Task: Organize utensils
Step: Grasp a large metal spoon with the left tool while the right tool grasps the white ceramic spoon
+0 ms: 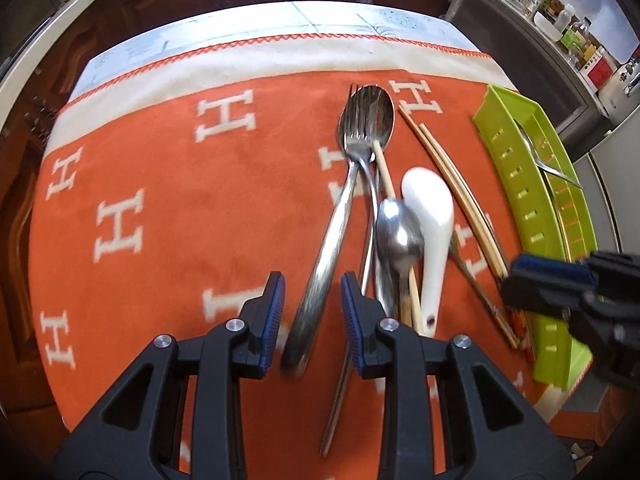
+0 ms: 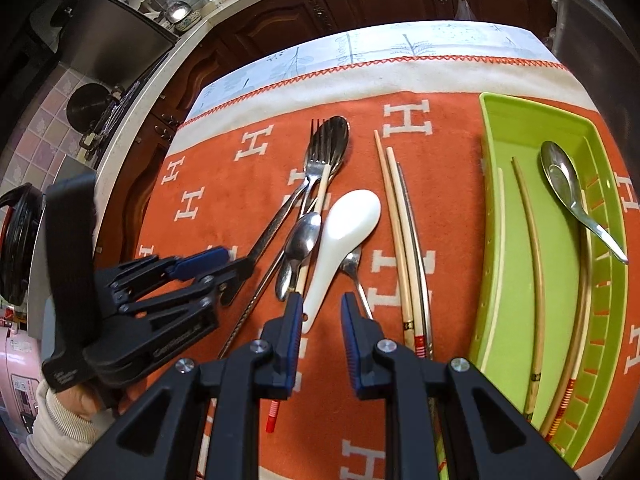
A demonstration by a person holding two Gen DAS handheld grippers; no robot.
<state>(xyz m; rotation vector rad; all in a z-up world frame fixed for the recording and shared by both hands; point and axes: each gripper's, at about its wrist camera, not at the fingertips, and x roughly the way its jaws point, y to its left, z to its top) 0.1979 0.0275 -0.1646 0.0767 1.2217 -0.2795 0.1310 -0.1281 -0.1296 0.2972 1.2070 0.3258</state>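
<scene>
Left gripper, jaws parted, straddles the fork handle, seemingly to grab it. Right gripper hangs empty and unclosed; tray holds 1 spoon.

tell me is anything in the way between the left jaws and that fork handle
Nothing visible. The left gripper already has its jaws either side of the fork handle, which lies at the left edge of the pile on the orange cloth; the spoons lie to its right.
</scene>
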